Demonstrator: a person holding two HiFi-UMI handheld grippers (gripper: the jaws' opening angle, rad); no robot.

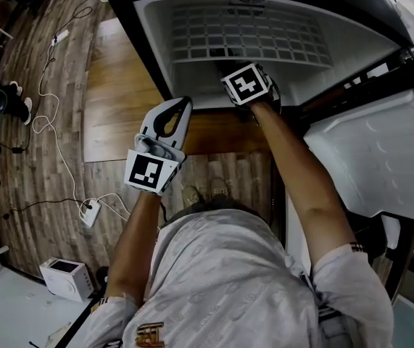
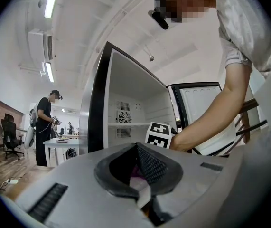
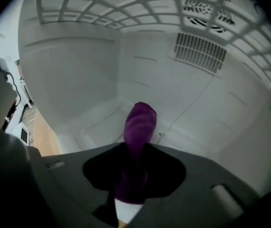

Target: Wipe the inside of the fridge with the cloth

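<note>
The fridge (image 1: 192, 49) stands open in front of me, its white door (image 1: 381, 158) swung to the right. My right gripper (image 1: 250, 85) reaches into the compartment below the wire shelf (image 1: 250, 31). In the right gripper view that gripper (image 3: 134, 163) is shut on a purple cloth (image 3: 140, 122), whose bunched end sticks out above the white fridge floor (image 3: 197, 141); I cannot tell whether it touches. My left gripper (image 1: 183, 107) hangs outside the fridge over the wooden floor. Its jaws (image 2: 137, 175) are shut with nothing held, pointing at the fridge (image 2: 126, 103).
A vent grille (image 3: 201, 51) sits in the fridge's back wall. A power strip (image 1: 90, 212) with cables and a white appliance (image 1: 65, 275) lie on the floor at left. In the left gripper view a person (image 2: 44, 127) stands by a table (image 2: 64, 141) in the background.
</note>
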